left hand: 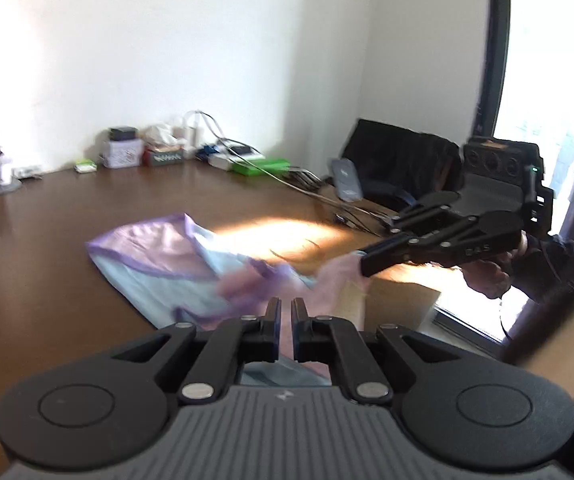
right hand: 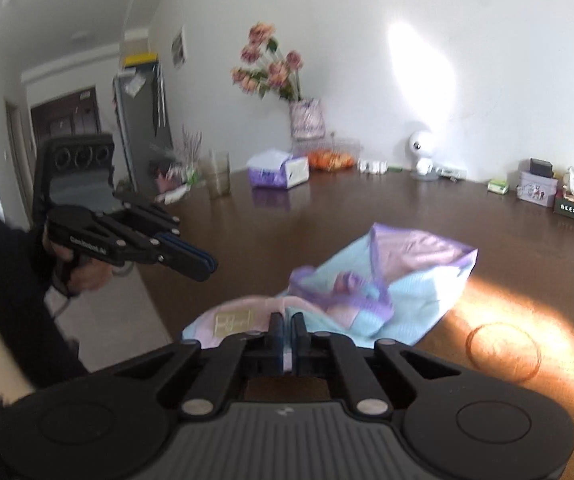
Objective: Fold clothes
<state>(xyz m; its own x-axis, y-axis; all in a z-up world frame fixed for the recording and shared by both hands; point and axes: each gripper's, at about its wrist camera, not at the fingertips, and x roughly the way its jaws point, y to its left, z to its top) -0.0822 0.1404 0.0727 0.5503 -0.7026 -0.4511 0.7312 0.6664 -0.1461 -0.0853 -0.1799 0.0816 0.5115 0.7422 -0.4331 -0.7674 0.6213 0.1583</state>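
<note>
The left gripper has its jaws nearly together; pink cloth shows in the slit, though from the right wrist view they look shut on nothing, so I cannot tell whether it grips. The light-blue and pink garment with purple trim lies crumpled on the dark brown wooden table — its near edge lifted. The right gripper is clamped on that pink hem. By my judgement a fold is mid-carry; the next move calls for laying the edge flat, corners matched.
</note>
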